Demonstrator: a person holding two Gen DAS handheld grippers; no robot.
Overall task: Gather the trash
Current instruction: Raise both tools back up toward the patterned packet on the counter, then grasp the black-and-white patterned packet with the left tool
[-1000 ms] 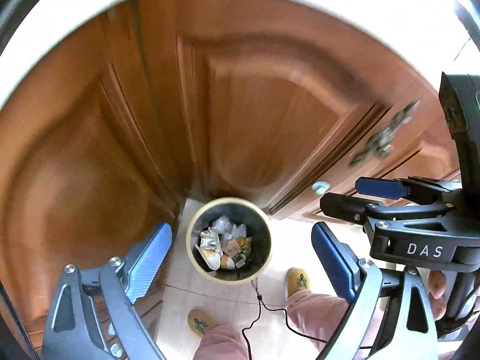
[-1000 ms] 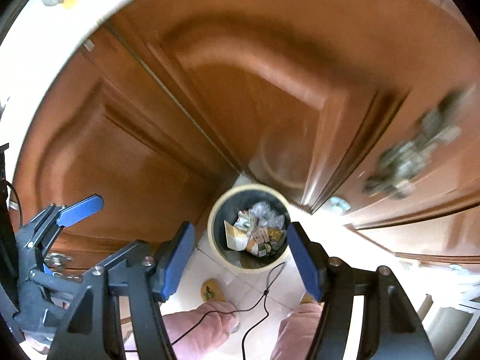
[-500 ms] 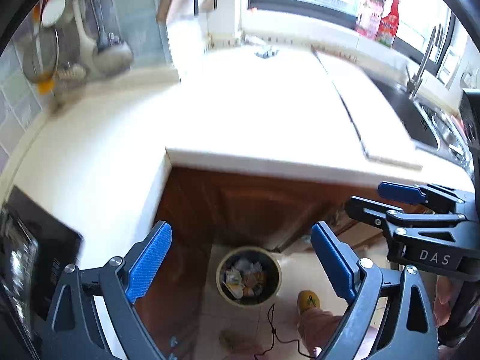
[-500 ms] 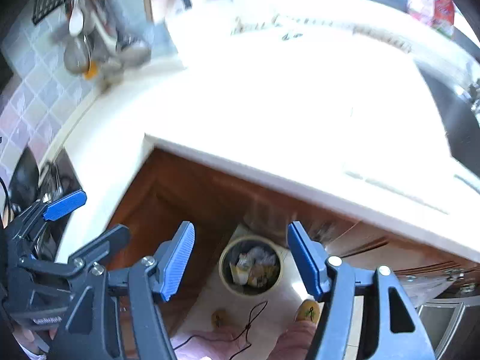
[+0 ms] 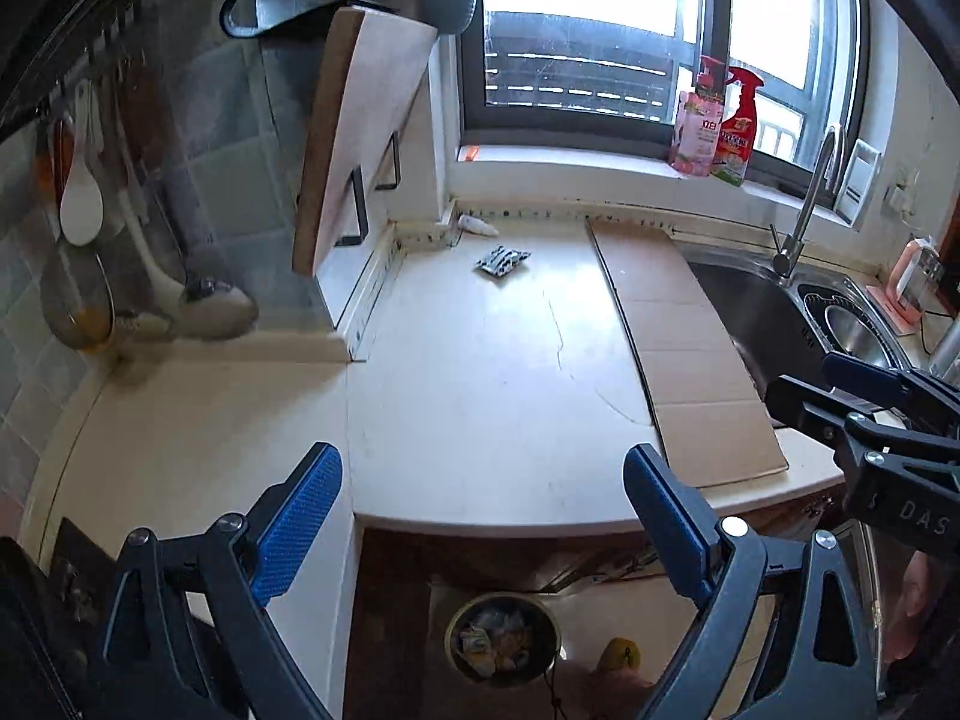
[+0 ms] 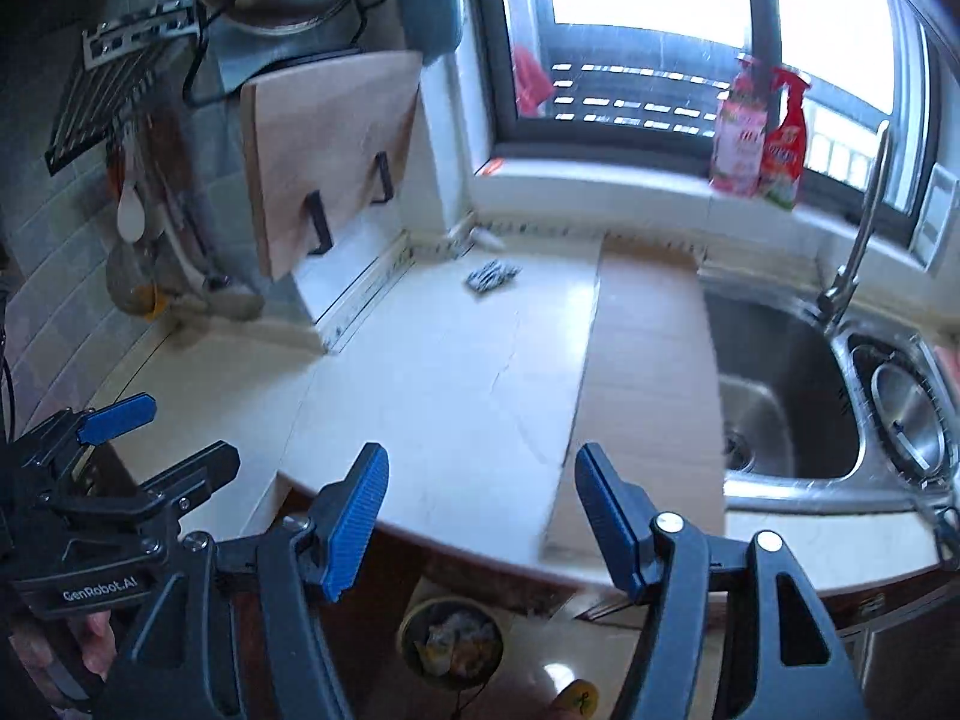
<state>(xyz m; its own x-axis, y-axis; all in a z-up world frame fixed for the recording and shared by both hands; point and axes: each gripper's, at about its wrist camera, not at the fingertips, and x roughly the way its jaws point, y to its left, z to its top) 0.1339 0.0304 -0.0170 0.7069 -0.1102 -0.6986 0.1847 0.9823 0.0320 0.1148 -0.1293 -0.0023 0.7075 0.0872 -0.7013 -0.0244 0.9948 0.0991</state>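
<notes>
Both views, lifted from the round trash bin (image 5: 503,639) at bottom centre: cream countertop (image 5: 480,384) now visible. Left gripper (image 5: 483,516), right gripper (image 6: 480,516): spread, empty. Next trash: small dark-patterned wrapper (image 5: 503,260), upper centre.

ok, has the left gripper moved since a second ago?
Yes. The left gripper has risen: against the trash bin, it went from hanging close above it by the cabinet doors to above the countertop. Fingers open, empty.

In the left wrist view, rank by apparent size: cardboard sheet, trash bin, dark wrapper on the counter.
1. Cardboard sheet, largest.
2. Trash bin, though it sits farther off on the floor, so it looks smaller than it is.
3. Dark wrapper, smallest.
</notes>
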